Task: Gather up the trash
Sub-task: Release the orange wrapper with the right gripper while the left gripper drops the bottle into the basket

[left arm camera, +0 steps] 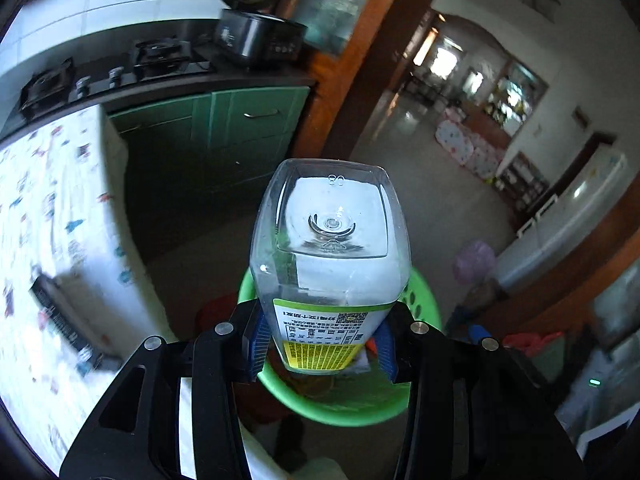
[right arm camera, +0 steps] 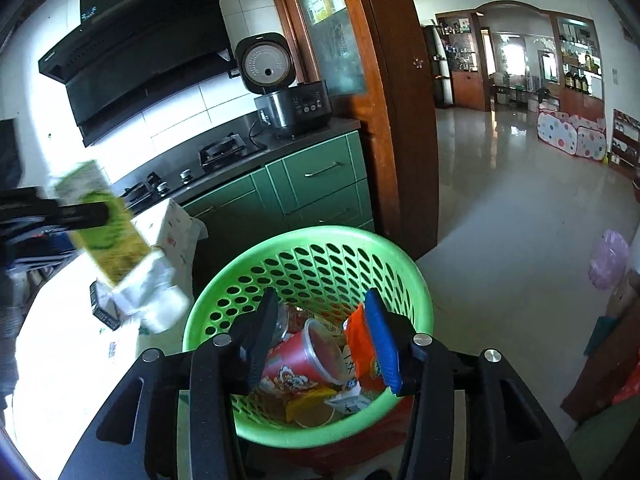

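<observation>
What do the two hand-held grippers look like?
Both look alike. The left hand-held gripper and the right hand-held gripper have black angular linkage arms with round silver pivot pins. Ribbed pads line the fingers; some show blue. No cables or sleeves show.

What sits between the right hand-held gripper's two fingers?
Nothing is gripped by the right hand-held gripper; through its gap the right wrist view shows trash in the green basket, including a red cup.

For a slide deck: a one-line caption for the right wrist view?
Open right gripper above the green basket of trash; left gripper carries a bottle.
</observation>
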Demonstrator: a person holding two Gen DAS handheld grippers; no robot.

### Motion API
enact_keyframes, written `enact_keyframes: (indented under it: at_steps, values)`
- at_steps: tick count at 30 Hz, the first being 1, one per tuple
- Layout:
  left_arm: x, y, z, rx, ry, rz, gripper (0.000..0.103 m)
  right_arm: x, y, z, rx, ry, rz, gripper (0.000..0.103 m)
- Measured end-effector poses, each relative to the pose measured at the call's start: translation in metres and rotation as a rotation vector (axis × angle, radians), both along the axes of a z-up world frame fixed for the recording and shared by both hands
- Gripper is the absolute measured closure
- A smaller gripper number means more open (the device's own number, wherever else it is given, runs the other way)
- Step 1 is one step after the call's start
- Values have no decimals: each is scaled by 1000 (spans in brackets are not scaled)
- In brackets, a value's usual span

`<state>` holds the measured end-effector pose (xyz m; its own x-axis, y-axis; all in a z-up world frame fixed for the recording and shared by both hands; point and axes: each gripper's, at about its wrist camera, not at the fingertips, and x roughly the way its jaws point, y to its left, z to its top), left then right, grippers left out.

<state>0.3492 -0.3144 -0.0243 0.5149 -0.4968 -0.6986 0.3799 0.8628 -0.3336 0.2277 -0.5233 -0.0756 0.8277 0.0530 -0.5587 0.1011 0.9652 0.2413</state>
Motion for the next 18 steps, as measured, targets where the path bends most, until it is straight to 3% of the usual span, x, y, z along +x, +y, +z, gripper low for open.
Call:
enact_keyframes:
  at_steps: [10,14,18]
  values:
    - [27,-35,-48,134,41,-57,58,-17,1,-12,14,-1,25,54]
    - [25,-37,-48,165,5,-66,38,-19,2,-16,17,9,22,54]
    - [13,-36,-38,182,-47,-102,38,-21,3,-12,25,0,15,54]
